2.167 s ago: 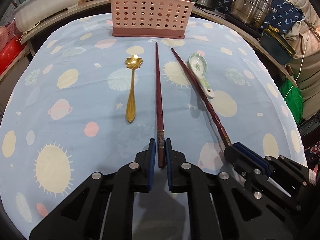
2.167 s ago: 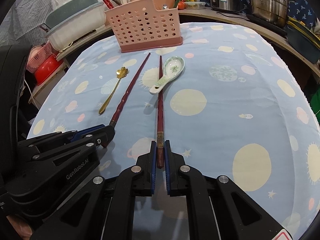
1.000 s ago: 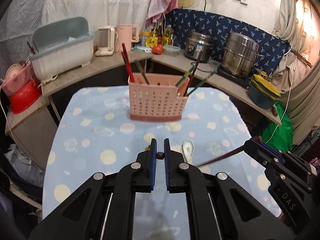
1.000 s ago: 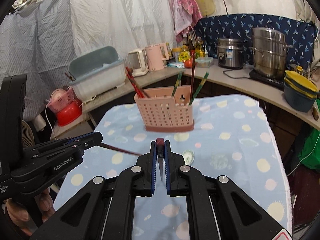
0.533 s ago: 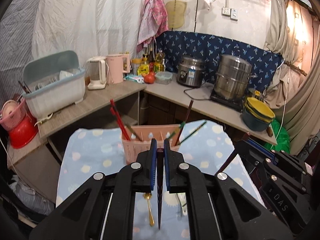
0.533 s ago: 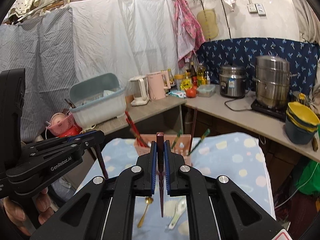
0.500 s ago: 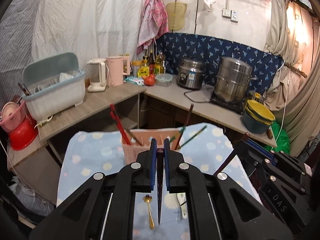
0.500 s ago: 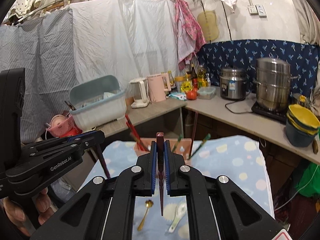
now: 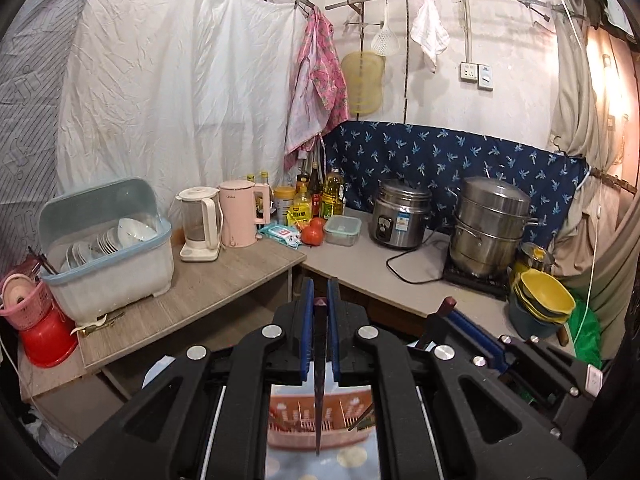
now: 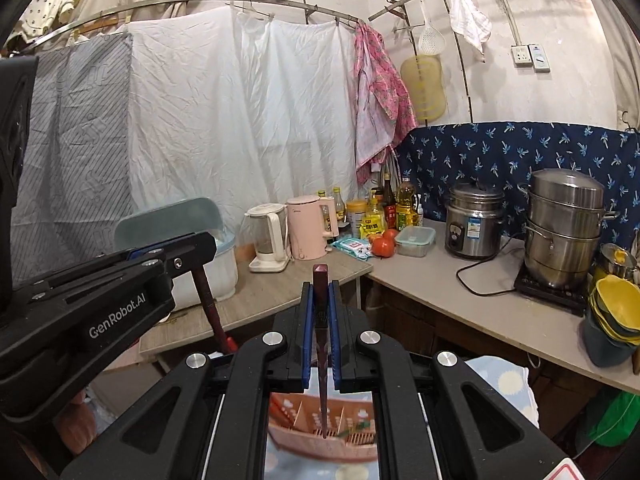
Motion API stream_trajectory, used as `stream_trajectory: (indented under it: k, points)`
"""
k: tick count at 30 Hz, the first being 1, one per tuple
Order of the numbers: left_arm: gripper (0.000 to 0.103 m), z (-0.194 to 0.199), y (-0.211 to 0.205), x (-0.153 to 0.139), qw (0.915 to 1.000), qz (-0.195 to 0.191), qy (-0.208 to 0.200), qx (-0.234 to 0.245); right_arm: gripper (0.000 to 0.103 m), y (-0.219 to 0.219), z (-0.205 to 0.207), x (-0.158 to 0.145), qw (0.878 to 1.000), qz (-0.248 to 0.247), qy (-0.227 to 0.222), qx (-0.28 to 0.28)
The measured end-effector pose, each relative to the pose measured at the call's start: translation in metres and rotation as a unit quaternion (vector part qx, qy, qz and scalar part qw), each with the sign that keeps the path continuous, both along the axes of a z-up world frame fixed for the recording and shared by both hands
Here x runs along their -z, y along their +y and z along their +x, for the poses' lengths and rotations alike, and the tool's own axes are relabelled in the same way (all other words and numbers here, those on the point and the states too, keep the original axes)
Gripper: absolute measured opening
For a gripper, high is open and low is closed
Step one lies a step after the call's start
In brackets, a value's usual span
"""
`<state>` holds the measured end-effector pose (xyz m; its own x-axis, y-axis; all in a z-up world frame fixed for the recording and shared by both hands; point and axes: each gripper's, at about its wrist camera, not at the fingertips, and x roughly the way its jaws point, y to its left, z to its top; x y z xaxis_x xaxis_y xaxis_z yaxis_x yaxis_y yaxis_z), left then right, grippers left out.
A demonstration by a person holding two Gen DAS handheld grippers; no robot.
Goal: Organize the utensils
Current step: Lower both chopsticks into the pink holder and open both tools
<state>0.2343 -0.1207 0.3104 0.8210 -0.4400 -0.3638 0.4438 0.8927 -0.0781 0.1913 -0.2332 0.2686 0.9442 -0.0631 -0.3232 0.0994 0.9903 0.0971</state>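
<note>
My left gripper is shut on a dark red chopstick that hangs point down over the pink utensil basket, seen between my arms. My right gripper is shut on a second dark red chopstick, also upright, its tip down inside the basket. The right gripper shows in the left wrist view with its chopstick's top end. The left gripper shows in the right wrist view. Spoons are hidden.
The basket stands on a blue tablecloth below me. Behind it is an L-shaped counter with a dish box, kettles, bottles, a rice cooker, a steamer pot and yellow bowls.
Both grippers have risen and tilted up further with their chopsticks held upright. The basket has slid down to the bottom of both views, and the spoons have gone out of sight.
</note>
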Motion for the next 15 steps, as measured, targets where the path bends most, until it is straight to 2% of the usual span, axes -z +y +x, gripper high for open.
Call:
stream_trajectory:
  k: [8,15]
  points:
    - [0.007,0.043,-0.002,0.040,0.9998,-0.014,0.010,-0.011,0.007,-0.010,0.047,0.047,0.999,0.016,0.033,0.000]
    - [0.007,0.053,0.005,0.082,0.9990,-0.010,0.042,-0.013,0.007,-0.001,0.049,0.089,0.998,0.012,0.066,-0.007]
